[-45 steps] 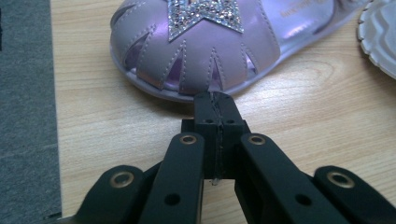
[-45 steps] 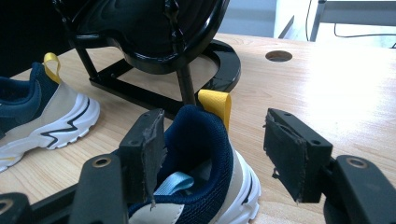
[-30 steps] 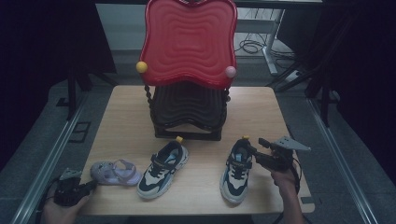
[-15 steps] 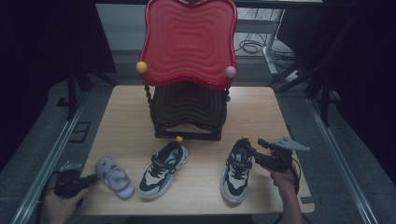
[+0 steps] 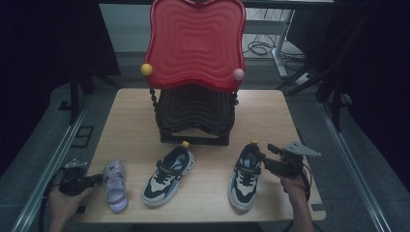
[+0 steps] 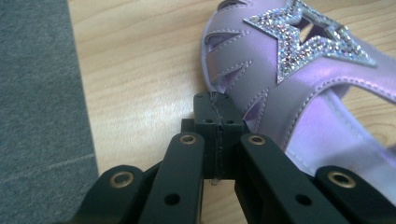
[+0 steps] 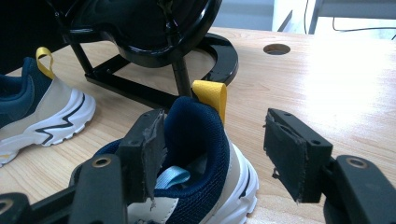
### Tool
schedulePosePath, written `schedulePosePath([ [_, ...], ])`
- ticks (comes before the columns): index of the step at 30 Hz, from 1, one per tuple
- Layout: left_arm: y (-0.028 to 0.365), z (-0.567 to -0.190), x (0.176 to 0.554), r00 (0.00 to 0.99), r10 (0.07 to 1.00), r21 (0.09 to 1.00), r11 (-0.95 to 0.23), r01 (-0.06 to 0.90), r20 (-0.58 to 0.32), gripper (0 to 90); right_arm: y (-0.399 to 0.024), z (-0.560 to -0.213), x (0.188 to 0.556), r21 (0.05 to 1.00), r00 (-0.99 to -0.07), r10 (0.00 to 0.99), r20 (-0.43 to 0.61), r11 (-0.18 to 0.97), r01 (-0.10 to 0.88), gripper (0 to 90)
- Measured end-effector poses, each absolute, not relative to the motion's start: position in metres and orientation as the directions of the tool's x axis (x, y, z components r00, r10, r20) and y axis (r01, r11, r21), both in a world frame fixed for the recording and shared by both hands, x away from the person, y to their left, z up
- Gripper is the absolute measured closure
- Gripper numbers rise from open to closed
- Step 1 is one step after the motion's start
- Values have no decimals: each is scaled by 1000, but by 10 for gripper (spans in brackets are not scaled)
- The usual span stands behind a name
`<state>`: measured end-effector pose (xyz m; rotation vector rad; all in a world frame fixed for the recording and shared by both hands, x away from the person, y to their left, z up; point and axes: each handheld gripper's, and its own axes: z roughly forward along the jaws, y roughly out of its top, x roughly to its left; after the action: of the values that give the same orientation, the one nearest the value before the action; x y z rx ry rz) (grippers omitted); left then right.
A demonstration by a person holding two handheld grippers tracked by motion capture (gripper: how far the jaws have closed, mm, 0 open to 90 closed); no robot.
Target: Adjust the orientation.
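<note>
Bench note, shoes on the wooden table (image 5: 130, 121), black stand (image 5: 196, 116) with its red wavy panel at the back centre.

Left tongs (image 5: 93, 180): jaws pressed together with nothing between them, closed tip touching the side of the purple sandal (image 5: 115, 185). In the left gripper view the tip (image 6: 218, 122) meets the sandal's edge (image 6: 280, 84), which spreads from there toward 1–2 o'clock. In the high view the sandal lies at the near left of the table, its long axis running roughly 12 to 6 o'clock, and the tongs come at it from 9 o'clock, square to that axis. Judgement: this is a push, not a pick. A nudge at this spot will slide or turn the sandal toward the left sneaker (image 5: 169, 175), which sits just beside it at 3 o'clock.

Right tongs (image 5: 262, 158): jaws apart. In the right gripper view they straddle the navy heel collar of the right sneaker (image 7: 196, 154), one jaw inside the opening and one well clear outside, not pressing, with the yellow pull loop (image 7: 211, 95) at 12 o'clock. In the high view this sneaker (image 5: 245, 178) points its toe toward 6–7 o'clock.

Nearest hand: left for the sandal, right for the heel.
</note>
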<state>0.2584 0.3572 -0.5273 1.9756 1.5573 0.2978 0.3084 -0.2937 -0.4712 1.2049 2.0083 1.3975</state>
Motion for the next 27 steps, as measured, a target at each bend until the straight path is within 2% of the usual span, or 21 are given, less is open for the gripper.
schedulePosePath([
  [17, 349, -525, 289, 345, 919, 552, -188, 812, -194, 896, -296, -472, 308, 897, -533, 833, 145, 117, 426, 384],
  [27, 351, -513, 292, 319, 925, 581, -146, 800, -207, 864, -300, -470, 308, 900, -514, 843, 159, 91, 427, 386],
])
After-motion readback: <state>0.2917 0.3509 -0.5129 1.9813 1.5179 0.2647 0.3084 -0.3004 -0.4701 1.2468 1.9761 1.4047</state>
